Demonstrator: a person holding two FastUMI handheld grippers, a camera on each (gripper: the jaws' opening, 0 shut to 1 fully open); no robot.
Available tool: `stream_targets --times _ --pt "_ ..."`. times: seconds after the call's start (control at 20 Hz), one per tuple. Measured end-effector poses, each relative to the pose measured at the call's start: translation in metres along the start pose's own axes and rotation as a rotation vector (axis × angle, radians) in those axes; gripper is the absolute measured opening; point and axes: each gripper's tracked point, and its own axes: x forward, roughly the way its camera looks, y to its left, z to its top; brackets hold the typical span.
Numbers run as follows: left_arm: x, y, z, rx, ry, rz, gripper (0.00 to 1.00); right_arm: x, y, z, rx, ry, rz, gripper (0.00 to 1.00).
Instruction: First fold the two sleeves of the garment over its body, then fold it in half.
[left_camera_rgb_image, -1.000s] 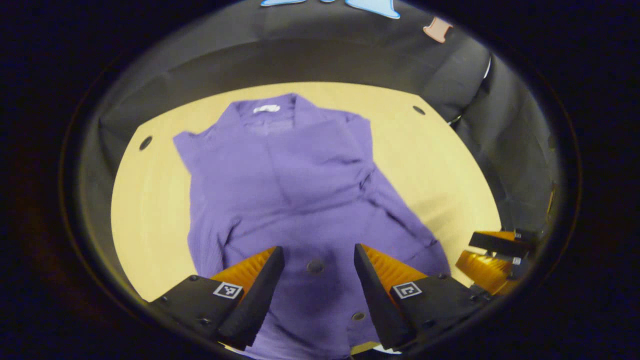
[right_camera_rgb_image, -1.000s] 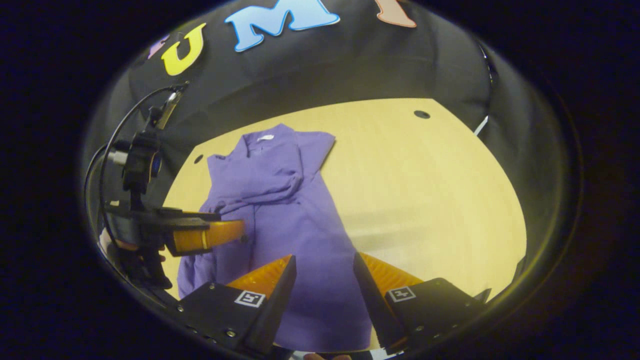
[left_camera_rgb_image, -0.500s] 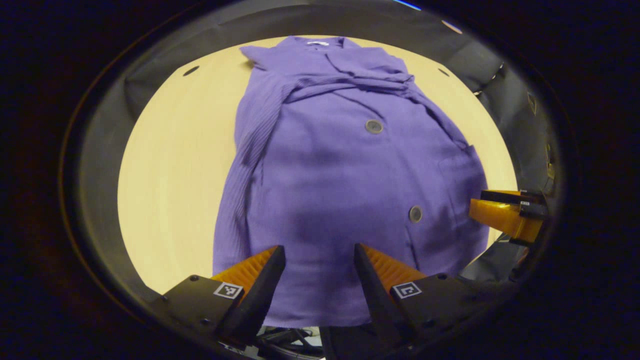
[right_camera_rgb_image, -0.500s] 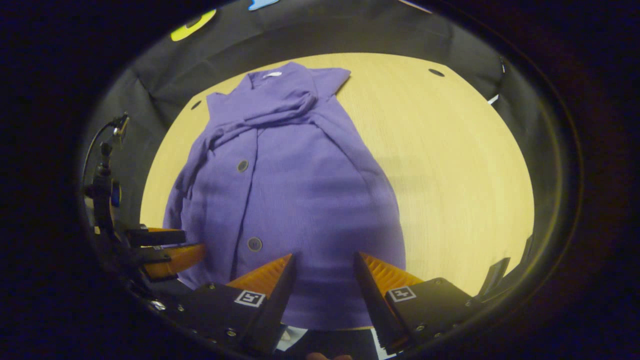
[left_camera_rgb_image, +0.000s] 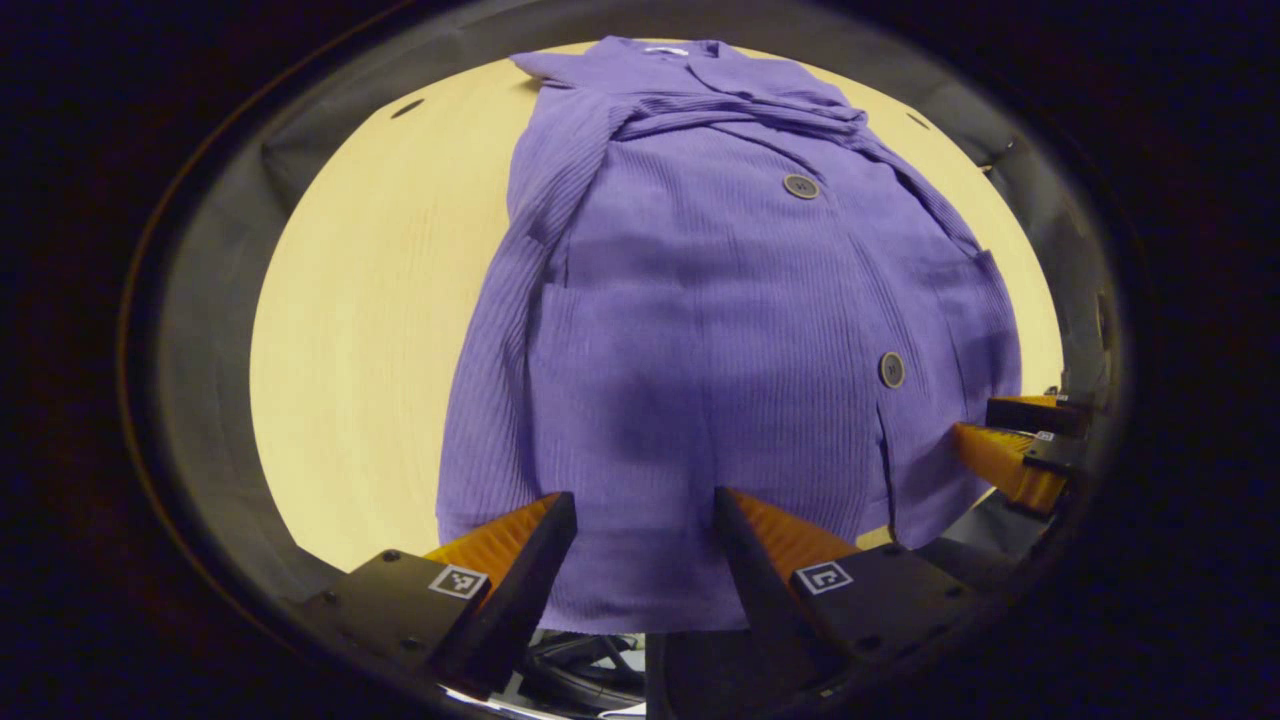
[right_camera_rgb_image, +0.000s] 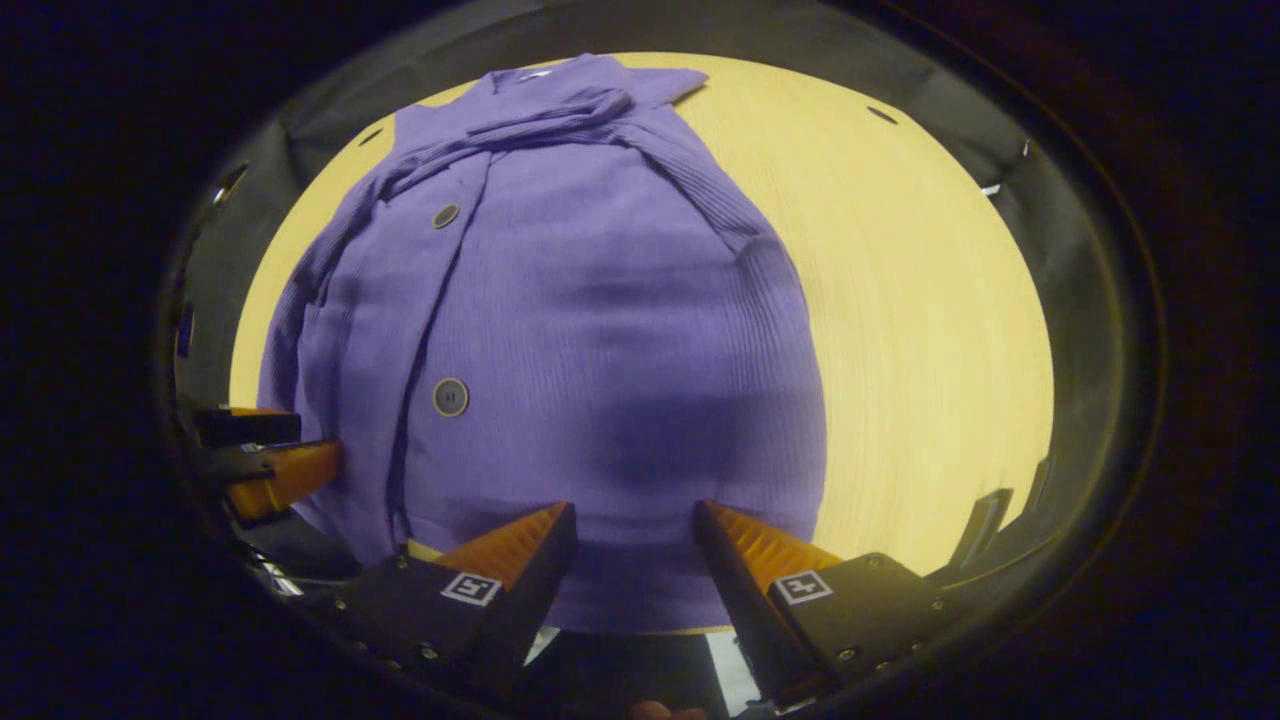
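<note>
In the right gripper view we see a purple ribbed cardigan lying flat on the pale wooden bench, collar at the far end and both sleeves crossed over its chest, with two dark buttons along its front placket. Our right tongs hang with their jaws apart just above the cardigan's near hem, gripping nothing. At the left edge we make out the left tongs beside the hem's corner, though we cannot tell whether they touch the cloth.
</note>
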Motion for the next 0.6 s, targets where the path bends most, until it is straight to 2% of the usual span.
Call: stream_targets --times 0.2,0.4,0.45,0.5,0.55,0.6 --pt "-0.001 -0.001 -0.003 -0.013 0.045 0.005 0.98 0.002 0.001 0.006 0.048 0.033 -0.010 0.84" --pt "-0.002 -0.002 -0.004 0.001 0.015 0.005 0.95 0.004 0.003 0.010 0.026 0.012 -0.012 0.84" --pt "-0.002 -0.002 -0.003 0.004 0.015 0.005 0.90 0.004 0.004 0.008 0.026 0.019 -0.009 0.77" --pt "-0.003 -0.002 -0.001 0.003 0.010 0.002 0.89 0.004 0.003 0.008 0.022 0.028 -0.007 0.76" --pt "-0.002 -0.002 0.004 -0.016 -0.024 0.003 0.73 0.000 0.001 0.013 0.042 0.013 -0.009 0.76" --pt "0.000 -0.002 0.009 -0.049 -0.043 0.005 0.57 0.002 0.003 0.015 0.074 0.006 -0.003 0.60"
